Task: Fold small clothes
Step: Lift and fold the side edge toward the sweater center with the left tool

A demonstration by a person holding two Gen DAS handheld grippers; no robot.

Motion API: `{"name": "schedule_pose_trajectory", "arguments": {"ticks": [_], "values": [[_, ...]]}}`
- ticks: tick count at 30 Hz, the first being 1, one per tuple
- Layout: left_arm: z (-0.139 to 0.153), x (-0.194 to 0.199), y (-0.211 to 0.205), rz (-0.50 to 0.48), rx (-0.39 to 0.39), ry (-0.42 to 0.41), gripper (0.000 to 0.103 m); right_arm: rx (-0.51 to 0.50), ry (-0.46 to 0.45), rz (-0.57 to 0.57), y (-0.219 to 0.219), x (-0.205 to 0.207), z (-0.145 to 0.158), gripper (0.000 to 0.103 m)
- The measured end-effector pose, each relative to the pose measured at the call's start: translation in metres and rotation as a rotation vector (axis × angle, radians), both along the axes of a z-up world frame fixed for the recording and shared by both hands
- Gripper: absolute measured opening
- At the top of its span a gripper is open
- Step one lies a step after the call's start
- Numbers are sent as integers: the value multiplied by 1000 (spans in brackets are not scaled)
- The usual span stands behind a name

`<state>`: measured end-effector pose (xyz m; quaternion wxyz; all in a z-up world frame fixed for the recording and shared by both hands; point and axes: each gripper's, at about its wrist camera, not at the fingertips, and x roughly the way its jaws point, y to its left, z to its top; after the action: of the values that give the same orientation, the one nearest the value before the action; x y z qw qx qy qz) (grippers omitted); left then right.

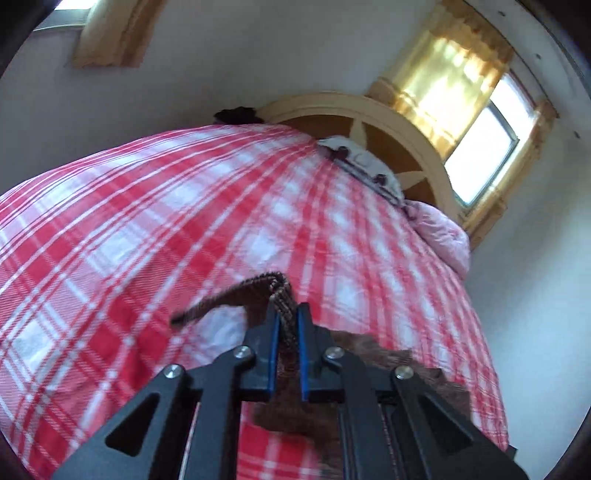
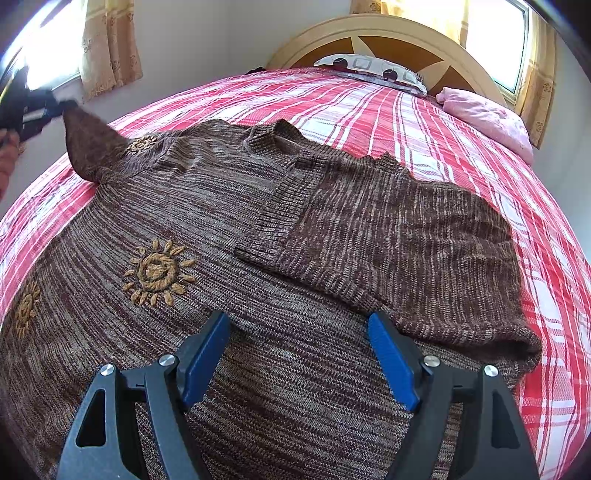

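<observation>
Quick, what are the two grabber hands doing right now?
Left gripper: shut on the cuff of the brown knitted sweater's sleeve, lifted off the bed.
Right gripper: open, holding nothing, over the brown knitted sweater.

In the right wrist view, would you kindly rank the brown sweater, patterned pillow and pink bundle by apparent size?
1. Brown sweater, clearly largest, though nearest.
2. Patterned pillow and pink bundle look alike; unranked.

Bright daylight from blown-out window (image 2: 491, 33), left view motion-blurred, fisheye-warped edges
</observation>
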<state>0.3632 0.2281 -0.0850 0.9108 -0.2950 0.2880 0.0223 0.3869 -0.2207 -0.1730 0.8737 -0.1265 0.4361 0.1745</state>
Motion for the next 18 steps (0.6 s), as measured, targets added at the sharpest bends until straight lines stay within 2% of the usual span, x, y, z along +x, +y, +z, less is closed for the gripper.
{"name": "schedule_pose_trajectory", "arguments": {"ticks": [4, 8, 10, 12, 13, 15, 16, 18], "values": [[24, 7, -57, -122, 31, -50, 9, 3, -3, -3, 0, -1, 1, 78], [29, 13, -133, -263, 148, -67, 9, 11, -5, -6, -1, -1, 1, 78], [18, 15, -175, -337, 236, -59, 9, 16, -6, -9, -2, -2, 1, 78], [-4, 18, -219, -443, 325, -7, 13, 24, -7, -15, -3, -2, 1, 78], [-16, 17, -237, -471, 379, 16, 17, 28, -8, -18, -4, -2, 1, 78], [-34, 13, -267, -507, 464, 36, 18, 35, -8, -24, -6, -2, 1, 78], [-38, 10, -275, -522, 490, 38, 21, 41, -8, -27, -7, -3, 1, 78], [-40, 2, -280, -526, 515, 29, 36, 57, -8, -35, -10, -2, 2, 78]]}}
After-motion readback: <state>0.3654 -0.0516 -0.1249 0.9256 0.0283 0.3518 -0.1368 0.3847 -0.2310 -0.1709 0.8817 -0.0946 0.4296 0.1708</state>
